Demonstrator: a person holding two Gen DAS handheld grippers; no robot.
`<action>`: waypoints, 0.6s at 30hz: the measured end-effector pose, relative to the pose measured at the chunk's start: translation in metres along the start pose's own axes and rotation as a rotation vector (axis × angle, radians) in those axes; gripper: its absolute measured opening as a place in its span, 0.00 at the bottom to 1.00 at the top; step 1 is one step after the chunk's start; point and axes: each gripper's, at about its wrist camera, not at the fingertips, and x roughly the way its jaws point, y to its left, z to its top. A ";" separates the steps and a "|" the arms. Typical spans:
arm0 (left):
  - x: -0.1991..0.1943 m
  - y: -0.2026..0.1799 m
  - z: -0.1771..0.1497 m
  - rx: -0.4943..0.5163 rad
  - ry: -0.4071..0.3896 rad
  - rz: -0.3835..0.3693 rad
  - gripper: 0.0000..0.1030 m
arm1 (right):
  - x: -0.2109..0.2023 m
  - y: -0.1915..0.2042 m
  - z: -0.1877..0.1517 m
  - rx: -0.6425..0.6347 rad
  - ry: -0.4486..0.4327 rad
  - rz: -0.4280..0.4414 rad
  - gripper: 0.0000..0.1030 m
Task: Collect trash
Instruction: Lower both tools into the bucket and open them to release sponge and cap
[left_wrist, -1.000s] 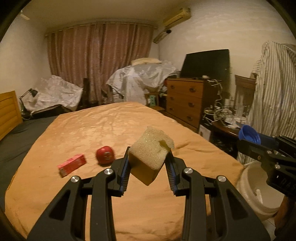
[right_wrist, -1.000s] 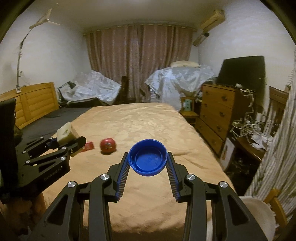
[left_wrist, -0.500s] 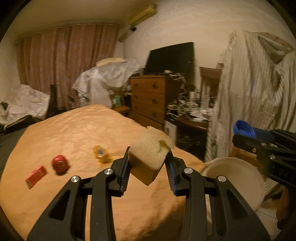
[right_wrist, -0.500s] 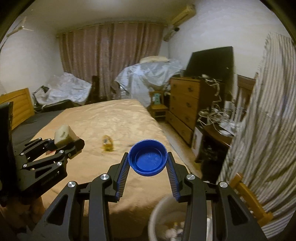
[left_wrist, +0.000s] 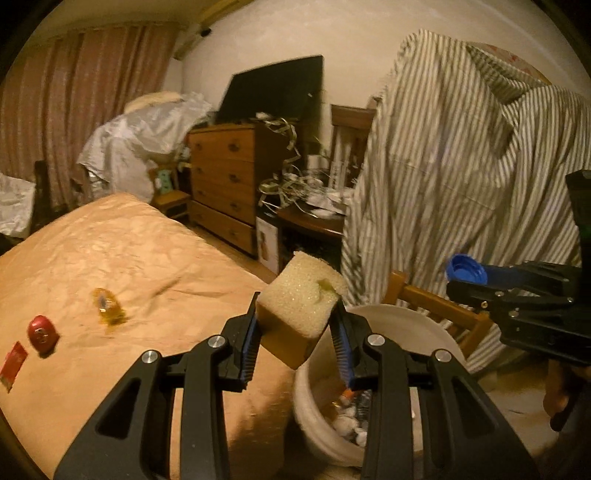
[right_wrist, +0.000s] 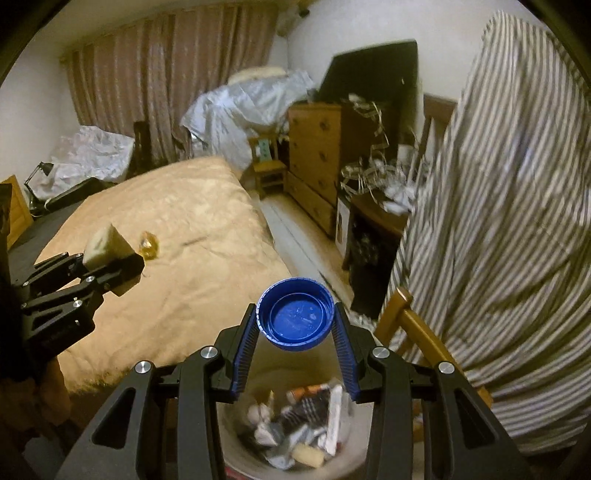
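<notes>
**Carrying a sponge and a bottle cap to the trash bin**

Holding a yellow sponge (left_wrist: 301, 301), the left gripper (left_wrist: 295, 332) has its two fingers clamped on the block's sides; the sponge sits tilted, its pale porous face turned up. In the right wrist view the same gripper (right_wrist: 110, 258) appears at the left, over the bed's near edge. The right gripper (right_wrist: 295, 328) is clamped on a blue bottle cap (right_wrist: 295, 319), open side facing the camera, directly above a white trash bin (right_wrist: 236, 454). The bin stands on the floor just beside the near right corner of the bed (left_wrist: 129, 258) and already contains crumpled wrappers and paper scraps. From the left wrist view the bin's rim (left_wrist: 402, 314) lies behind the sponge, with the cap (left_wrist: 466, 268) held to the right. On the bed's orange cover, toward its left edge, lie a red round item (left_wrist: 42, 331), a red packet (left_wrist: 13, 363) and a small amber wrapper (left_wrist: 107, 306). A striped shirt (left_wrist: 461, 166) hangs over a wooden chair (left_wrist: 436, 306) beside the bin; a wooden dresser (left_wrist: 225, 181) stands farther back.
</notes>
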 end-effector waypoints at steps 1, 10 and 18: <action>0.005 -0.003 0.000 0.004 0.014 -0.011 0.32 | 0.003 -0.005 0.000 0.003 0.014 -0.002 0.40; 0.056 -0.028 -0.009 0.027 0.169 -0.113 0.32 | 0.049 -0.049 -0.002 0.047 0.201 0.036 0.40; 0.090 -0.047 -0.017 0.071 0.275 -0.135 0.32 | 0.081 -0.071 -0.013 0.107 0.323 0.078 0.40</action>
